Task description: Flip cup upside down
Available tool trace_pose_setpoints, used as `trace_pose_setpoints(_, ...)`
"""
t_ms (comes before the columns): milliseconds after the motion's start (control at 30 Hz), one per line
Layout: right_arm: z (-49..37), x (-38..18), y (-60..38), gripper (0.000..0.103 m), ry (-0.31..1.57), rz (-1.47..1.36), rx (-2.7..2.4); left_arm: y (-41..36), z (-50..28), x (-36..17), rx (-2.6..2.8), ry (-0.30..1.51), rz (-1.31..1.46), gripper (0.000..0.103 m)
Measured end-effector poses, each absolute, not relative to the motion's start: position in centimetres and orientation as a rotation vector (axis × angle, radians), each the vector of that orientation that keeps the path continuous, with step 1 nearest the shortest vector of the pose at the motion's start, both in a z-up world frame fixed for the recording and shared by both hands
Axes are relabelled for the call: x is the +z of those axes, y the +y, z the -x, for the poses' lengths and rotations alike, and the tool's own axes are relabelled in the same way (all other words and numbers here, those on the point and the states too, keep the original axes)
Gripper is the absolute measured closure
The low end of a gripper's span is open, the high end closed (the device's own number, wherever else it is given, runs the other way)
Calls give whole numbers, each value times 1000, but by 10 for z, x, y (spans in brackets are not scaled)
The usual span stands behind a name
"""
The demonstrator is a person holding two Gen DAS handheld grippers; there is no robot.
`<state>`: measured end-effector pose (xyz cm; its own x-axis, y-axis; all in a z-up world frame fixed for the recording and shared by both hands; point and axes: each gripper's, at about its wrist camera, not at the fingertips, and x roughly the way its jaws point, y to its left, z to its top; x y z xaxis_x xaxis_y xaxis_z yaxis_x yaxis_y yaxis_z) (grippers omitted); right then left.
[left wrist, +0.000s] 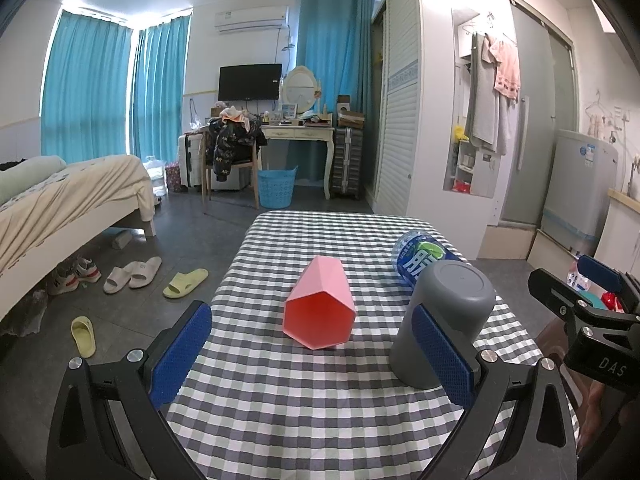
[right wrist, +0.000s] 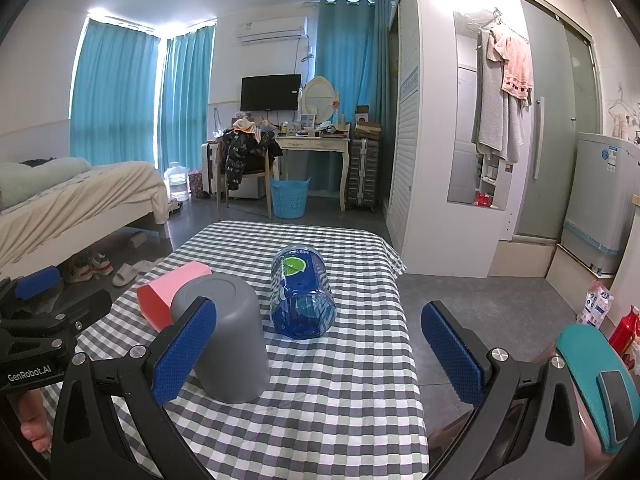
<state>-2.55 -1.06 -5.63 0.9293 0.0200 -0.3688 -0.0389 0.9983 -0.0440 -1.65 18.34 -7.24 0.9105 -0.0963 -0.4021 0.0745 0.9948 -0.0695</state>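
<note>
Your grey cup point(left wrist: 444, 320) stands upside down, base up, on the checked tablecloth point(left wrist: 320, 420) near its right side. Just behind it a blue bottle point(right wrist: 302, 296) lies on its side; to its left a pink hexagonal cup point(left wrist: 320, 304) lies tipped over, mouth toward you. Your left gripper point(left wrist: 316, 356) and right gripper point(right wrist: 320, 352) both have jaws spread wide, holding nothing, each with one pad in front of the grey cup.

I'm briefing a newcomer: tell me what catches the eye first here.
The pink cup lies on its side mid-table, its mouth facing the left camera. To its right the grey cup stands upside down on the checked tablecloth, and behind it a blue bottle lies on its side.
</note>
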Motion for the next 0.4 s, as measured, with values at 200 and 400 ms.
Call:
trace_pose_setpoints(200, 25, -56, -10, 0, 378, 51, 30, 184, 17, -73, -87, 416, 52, 0)
trace_pose_setpoints(400, 25, -57, -11, 0, 382, 54, 31, 185, 15, -73, -85, 421, 50, 0)
